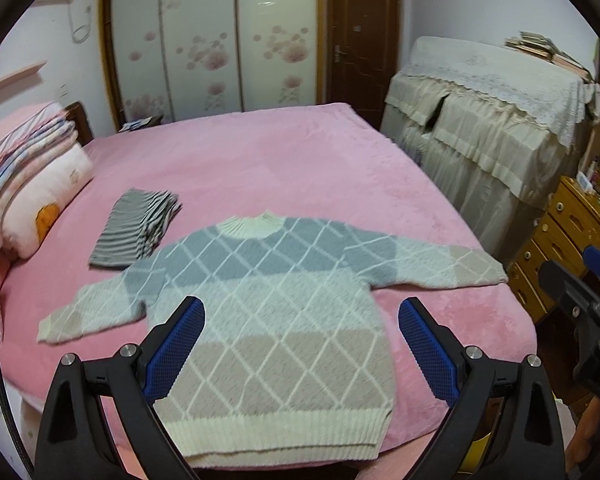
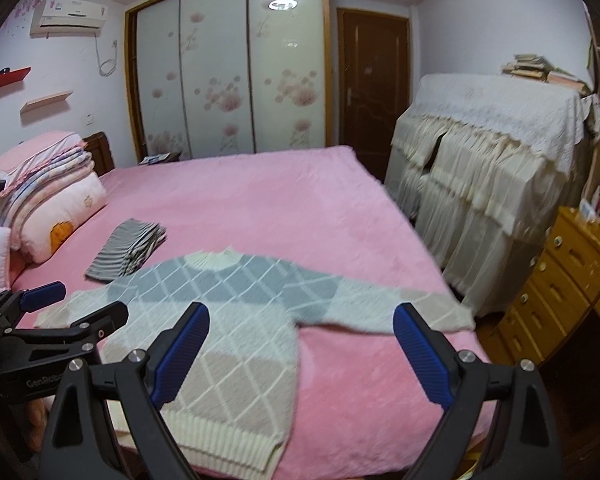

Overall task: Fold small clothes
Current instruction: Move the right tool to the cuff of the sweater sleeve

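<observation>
Fuzzy knit child's sweater (image 1: 276,300), diamond lattice, bands of grey-blue, pale mint, beige, ribbed cream hem and collar: flat on plush pink bed cover (image 1: 300,160), sleeves spread, near foot edge. Folded grey-striped ribbed garment (image 1: 136,228) just beside left sleeve. Left claw (image 1: 302,344) wide open, empty, above hem; right claw (image 2: 302,350) likewise, above right side. Sweater hem partly hidden behind blue ridged pads (image 1: 176,352). Stacked quilts (image 1: 32,168) at headboard.

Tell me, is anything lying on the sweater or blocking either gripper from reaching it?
Nothing visible does. The sweater lies flat and uncovered on the pink bed. The folded striped garment sits beside its far left shoulder. The left gripper and right gripper are open above it.
</observation>
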Available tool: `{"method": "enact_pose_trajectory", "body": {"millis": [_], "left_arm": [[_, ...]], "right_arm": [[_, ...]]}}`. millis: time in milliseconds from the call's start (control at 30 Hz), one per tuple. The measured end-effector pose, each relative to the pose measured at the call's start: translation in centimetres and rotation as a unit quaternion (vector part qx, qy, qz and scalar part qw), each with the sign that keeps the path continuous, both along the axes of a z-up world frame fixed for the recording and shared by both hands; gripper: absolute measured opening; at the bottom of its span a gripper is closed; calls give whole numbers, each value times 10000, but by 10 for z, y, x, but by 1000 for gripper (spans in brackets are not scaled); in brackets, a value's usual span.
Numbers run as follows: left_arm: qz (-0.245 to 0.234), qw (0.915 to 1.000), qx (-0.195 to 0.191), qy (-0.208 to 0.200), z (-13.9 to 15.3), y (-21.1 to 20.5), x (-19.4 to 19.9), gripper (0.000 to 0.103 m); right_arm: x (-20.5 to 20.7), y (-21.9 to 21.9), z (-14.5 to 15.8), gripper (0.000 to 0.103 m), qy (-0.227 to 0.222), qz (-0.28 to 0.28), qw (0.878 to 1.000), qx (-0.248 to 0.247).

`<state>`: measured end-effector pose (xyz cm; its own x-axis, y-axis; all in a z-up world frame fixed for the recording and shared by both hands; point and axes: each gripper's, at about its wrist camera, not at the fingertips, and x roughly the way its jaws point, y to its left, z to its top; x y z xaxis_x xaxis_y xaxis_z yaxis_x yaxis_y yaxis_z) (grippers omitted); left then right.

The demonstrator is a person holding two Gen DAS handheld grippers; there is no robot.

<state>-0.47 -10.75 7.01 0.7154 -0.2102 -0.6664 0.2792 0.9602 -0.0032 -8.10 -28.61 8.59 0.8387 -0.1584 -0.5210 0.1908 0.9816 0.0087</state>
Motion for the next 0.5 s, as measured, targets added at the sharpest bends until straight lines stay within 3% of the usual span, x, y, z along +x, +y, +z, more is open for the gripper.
{"method": "enact_pose_trajectory", "body": {"millis": [267, 500], "left_arm": [[-453, 9982, -190, -335, 25, -48, 27, 98], [-680, 9961, -118, -557, 27, -103, 57, 100]], "right_arm": [[3, -56, 21, 94, -311, -646, 9974, -123], [9, -101, 26, 94, -466, -1214, 9912, -266]]}}
